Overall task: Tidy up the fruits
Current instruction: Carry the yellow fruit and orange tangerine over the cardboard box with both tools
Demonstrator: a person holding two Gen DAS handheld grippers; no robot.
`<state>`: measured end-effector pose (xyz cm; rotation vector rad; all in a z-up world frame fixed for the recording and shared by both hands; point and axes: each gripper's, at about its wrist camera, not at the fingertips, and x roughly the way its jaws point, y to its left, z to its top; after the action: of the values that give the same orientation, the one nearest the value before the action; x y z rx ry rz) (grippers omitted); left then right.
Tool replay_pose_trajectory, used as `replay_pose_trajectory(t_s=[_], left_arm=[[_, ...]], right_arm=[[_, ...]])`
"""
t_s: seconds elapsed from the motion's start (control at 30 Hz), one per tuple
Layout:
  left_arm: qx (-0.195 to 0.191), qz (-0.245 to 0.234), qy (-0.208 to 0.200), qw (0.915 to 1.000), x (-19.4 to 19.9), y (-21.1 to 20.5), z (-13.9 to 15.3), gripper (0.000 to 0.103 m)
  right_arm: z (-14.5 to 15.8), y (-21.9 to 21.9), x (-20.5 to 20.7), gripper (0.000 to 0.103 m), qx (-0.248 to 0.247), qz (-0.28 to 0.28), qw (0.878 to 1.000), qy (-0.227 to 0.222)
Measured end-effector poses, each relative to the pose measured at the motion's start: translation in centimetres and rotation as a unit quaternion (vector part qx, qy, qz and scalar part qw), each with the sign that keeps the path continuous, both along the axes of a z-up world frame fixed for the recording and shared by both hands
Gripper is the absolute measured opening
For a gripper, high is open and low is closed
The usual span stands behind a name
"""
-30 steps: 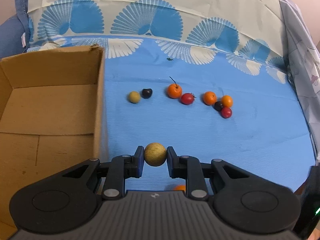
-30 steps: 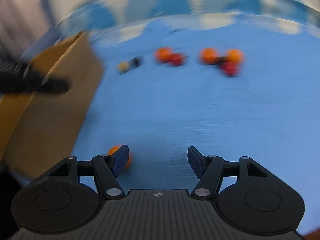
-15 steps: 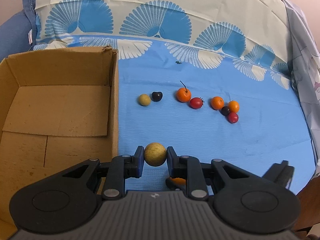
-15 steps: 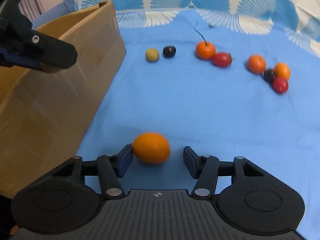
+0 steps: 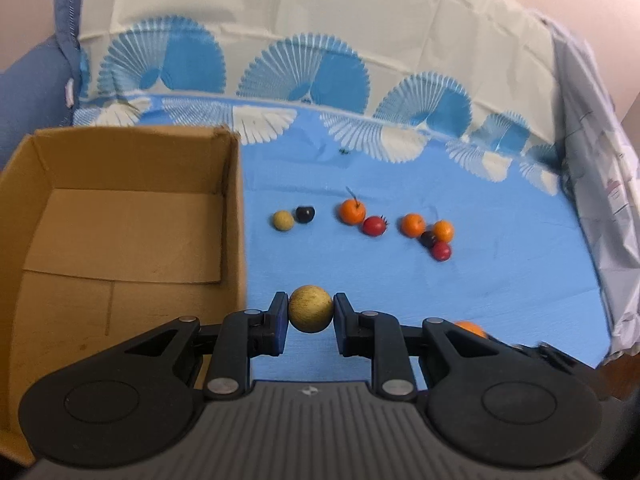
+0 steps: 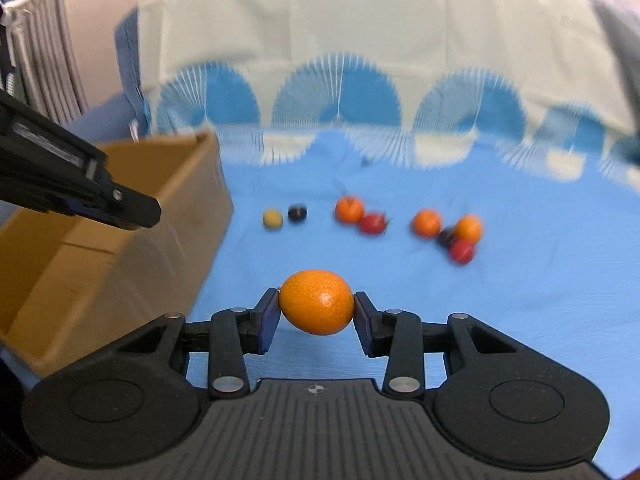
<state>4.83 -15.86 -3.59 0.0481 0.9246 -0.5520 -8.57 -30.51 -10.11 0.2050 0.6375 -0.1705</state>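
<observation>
— Across the whole surface (image 5: 360,280) lies a blue cloth, and behind it hangs a pale sheet (image 5: 320,20) printed with blue fan shapes. Any writing on either?

— None that I can read; no brand or label shows on anything.

— Next in size?

— An open cardboard box (image 5: 120,152) at nine o'clock in the left wrist view. Its flaps lie flat on the bottom and I see no fruit inside it.

— And the claws?

— The left claw (image 5: 310,315) is closed partway, both pads pressed on a round tan fruit (image 5: 310,309), held above the cloth just beside the box's right wall. The right claw (image 6: 316,312) is closed a little less, pinching an oval orange fruit (image 6: 316,302) between its pads. In the right wrist view the left claw shows as a dark bar at nine o'clock, over the box.

— Loose fruit?

— All toward twelve o'clock, in a rough row on the cloth. From the left: a small tan ball (image 5: 283,220) touching a dark plum-coloured one (image 5: 305,214); then an orange with a stem (image 5: 352,211) touching a red fruit (image 5: 375,225); then a cluster at one o'clock of two small oranges (image 5: 413,225), a dark fruit (image 5: 428,239) and a red one (image 5: 441,251), packed together. The right wrist view blurs them.
</observation>
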Motion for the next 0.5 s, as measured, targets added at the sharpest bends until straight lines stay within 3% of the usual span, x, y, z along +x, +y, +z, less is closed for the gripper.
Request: replay_pose_trajectory(t_s=[0.17,0.37,0.5], left_arm=[[-0.007,0.017,-0.008,0.9998,-2.4,4.7,2.5,0.026],[0.024,0.055,-0.004,0.9982,-4.6,11.3,2.8,0.026],[0.029,0.087,0.001,0.9958,-5.0,15.8,2.6,0.026]], right_arm=[[3.8,3.1,-3.6,0.042,0.023,0.006,0.999,-0.026],[5.6,8.5,-3.7,0.042,0.065,0.050,0.996,-0.029],[6.7,12.1,-2.9,0.042,0.061,0.085,0.994,-0.024]])
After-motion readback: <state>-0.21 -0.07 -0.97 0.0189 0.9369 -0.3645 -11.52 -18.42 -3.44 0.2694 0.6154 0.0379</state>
